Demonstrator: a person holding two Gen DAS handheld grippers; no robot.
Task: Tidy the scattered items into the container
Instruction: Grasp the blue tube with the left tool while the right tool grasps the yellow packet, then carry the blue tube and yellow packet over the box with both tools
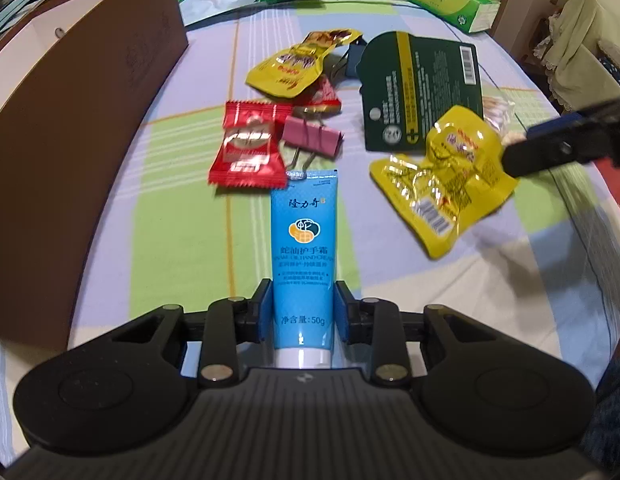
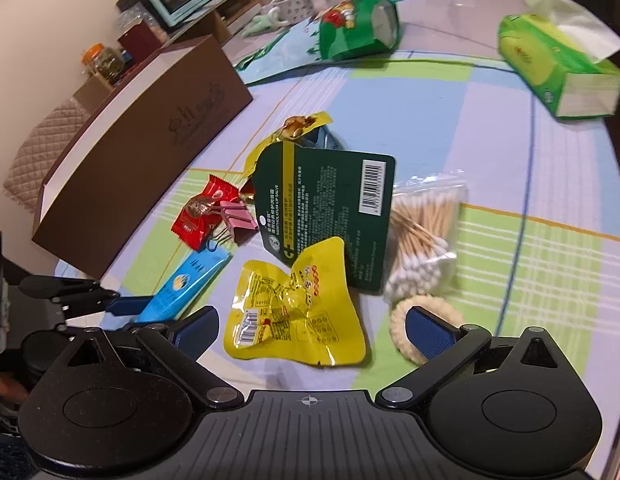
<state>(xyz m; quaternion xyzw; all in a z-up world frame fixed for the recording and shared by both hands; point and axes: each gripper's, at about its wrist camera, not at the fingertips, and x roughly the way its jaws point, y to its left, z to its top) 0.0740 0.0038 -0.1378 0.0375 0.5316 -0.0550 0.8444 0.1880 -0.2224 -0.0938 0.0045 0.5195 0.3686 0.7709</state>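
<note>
1. The blue plastic hand-cream tube looks smooth and slightly glossy.
2. The near yellow foil snack pouch is crinkled and shiny.
3. The checked cloth table cover looks matt and woven.
4. The brown cardboard box is matt.
5. The cotton swabs with wooden sticks sit in a clear glossy plastic bag.

both views are evenly lit by warm indoor light from above, with soft, faint shadows under the items. glare glints off the near yellow foil packet and the red candy wrapper. fisheye bending curves the brown box and darkens the corners. the tissue pack at far right looks slightly motion-blurred.
</note>
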